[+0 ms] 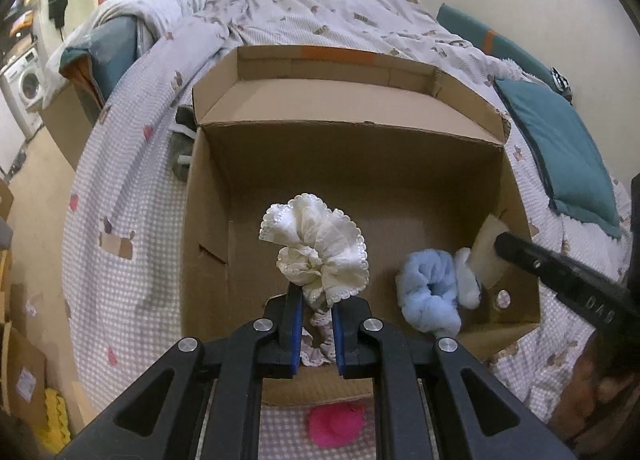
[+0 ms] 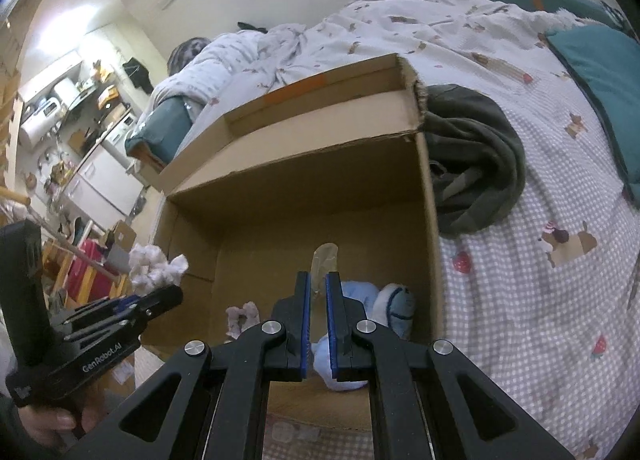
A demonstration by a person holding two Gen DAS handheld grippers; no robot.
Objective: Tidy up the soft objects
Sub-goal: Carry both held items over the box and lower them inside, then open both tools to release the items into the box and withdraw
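The left gripper (image 1: 316, 300) has its fingers clamped on a white frilly cloth (image 1: 316, 244), held above the open cardboard box (image 1: 348, 164) that stands on the bed (image 1: 132, 188). I judge the step is to drop the cloth inside. It should go lower, toward the bare floor of the box, left of the blue soft item (image 1: 430, 292), before the fingers part, so that no frill catches the near wall. The right gripper (image 2: 318, 316) hangs over the box with fingers slightly apart and empty. A pink soft thing (image 1: 336, 426) waits just outside the box.
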